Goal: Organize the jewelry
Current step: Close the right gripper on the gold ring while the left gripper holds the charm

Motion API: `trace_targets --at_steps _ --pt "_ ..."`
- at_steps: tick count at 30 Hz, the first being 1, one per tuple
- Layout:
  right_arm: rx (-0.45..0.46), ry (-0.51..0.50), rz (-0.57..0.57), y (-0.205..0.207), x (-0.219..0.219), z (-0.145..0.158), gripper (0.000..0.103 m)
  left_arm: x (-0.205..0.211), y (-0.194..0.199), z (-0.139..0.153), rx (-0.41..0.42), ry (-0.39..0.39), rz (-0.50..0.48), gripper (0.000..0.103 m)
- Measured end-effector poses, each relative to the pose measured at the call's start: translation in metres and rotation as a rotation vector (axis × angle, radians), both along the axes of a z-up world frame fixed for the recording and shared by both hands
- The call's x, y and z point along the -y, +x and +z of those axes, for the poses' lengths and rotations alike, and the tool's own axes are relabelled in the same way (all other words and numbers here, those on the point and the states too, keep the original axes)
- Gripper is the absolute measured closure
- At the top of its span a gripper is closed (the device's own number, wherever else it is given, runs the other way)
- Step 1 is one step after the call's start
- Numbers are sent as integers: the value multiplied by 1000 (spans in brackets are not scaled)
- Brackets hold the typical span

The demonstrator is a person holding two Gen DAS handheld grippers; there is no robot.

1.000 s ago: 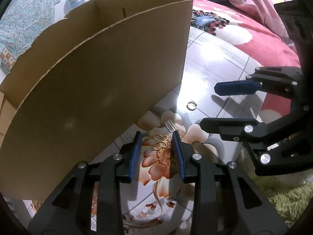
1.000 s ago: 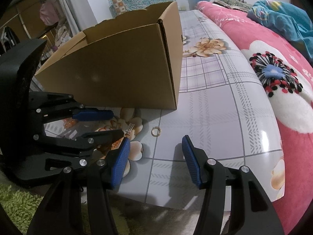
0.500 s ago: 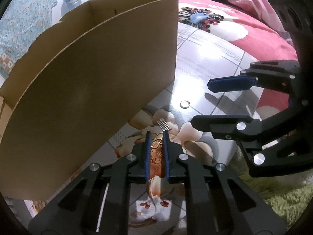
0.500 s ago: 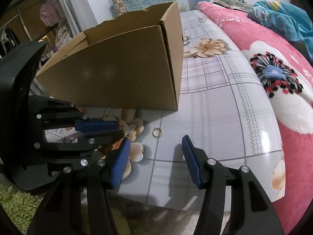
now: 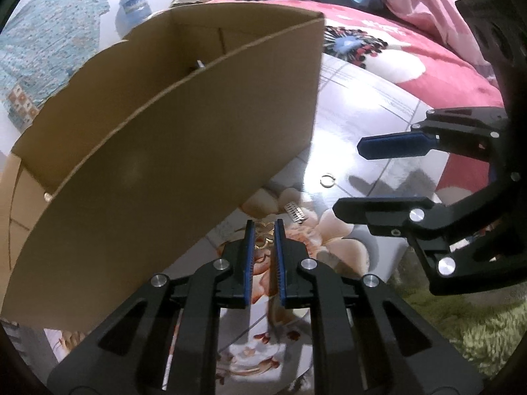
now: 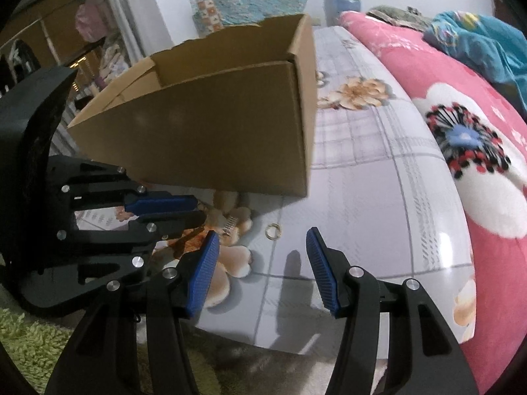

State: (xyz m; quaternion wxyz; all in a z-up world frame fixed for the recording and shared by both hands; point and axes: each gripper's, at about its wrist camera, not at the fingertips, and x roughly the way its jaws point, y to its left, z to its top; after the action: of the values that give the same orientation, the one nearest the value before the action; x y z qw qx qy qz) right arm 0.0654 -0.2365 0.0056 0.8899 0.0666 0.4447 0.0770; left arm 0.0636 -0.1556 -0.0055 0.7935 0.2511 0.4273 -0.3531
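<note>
Jewelry lies on a flowered mat [image 5: 362,105] just in front of a brown cardboard box [image 5: 184,151]. Seen from the left wrist, the left gripper [image 5: 262,227] has just been closing; its blue pads stand narrowly apart on either side of a gold chain [image 5: 263,234], though whether they press on it cannot be told. Just past its tips lies a small silver clip [image 5: 295,212], and farther on a thin gold ring [image 5: 327,180] sits alone on the mat. The right gripper [image 5: 382,177] reaches in from the right, jaws apart.

From the right wrist, the right gripper [image 6: 262,247] holds nothing, its jaws open above the mat, with the ring [image 6: 273,230] lying just beyond them. The clip [image 6: 230,223] rests left of the ring. The left gripper [image 6: 199,212] comes in from the left beside the box [image 6: 224,141]. A pink blanket [image 6: 444,79] borders the mat.
</note>
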Motion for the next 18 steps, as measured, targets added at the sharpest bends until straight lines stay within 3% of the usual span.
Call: trace_targets --at_steps 6,13,18 --pt "10 -31 143 15 -15 -1 69 -11 2 4 3 -18 32 92" --pt "-27 -81 304 34 -19 -7 72 -17 2 3 -3 -40 40 92" --pt "-65 -104 394 40 -22 -15 83 -20 4 1 -9 -56 39 92"
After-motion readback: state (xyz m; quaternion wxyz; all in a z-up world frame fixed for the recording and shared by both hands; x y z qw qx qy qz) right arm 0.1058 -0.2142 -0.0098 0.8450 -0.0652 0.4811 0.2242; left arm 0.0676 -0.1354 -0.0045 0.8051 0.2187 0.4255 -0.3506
